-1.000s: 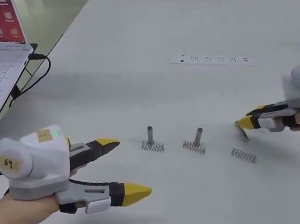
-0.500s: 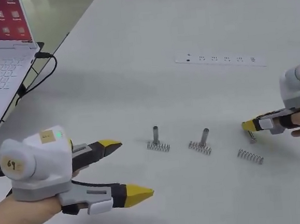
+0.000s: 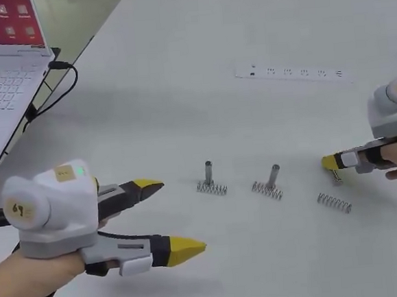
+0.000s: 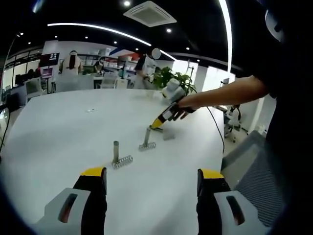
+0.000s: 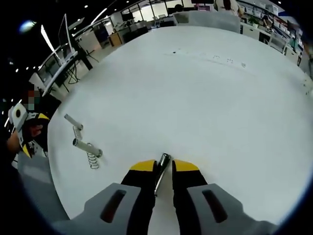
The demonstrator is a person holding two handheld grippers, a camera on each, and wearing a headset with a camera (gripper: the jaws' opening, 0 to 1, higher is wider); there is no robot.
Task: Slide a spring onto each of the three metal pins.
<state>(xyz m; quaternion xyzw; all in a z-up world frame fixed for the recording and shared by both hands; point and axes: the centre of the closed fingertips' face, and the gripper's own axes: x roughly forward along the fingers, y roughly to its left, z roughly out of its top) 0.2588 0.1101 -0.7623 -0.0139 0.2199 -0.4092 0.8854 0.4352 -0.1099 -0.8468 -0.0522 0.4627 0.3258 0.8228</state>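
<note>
The right gripper (image 3: 332, 163) sits at the right side of the white counter (image 3: 180, 88), its jaws closed to a narrow slit on the third pin (image 3: 336, 174). In the right gripper view the third pin (image 5: 163, 160) runs lengthwise between the yellow tips, with its end poking out forward. From the head view it hangs below the tips, long axis steeply down toward the counter (whether it touches the surface I cannot tell). Just near of it lies the loose spring (image 3: 334, 202), flat, with its axis running left to right and angled slightly nearer at the right end. To the left, the middle pin (image 3: 273, 175) stands leaning a little to the right, with the middle spring (image 3: 267, 190) lying flat at its foot. Further left, the left pin (image 3: 208, 171) stands upright, and the left spring (image 3: 212, 187) lies crosswise against its base. The left gripper (image 3: 171, 216) hovers at the near left, well apart from the pins, with its jaws spread wide and holding nothing. A power strip (image 3: 292, 73) lies at the far side and a laptop (image 3: 0, 74) at the far left edge.
</note>
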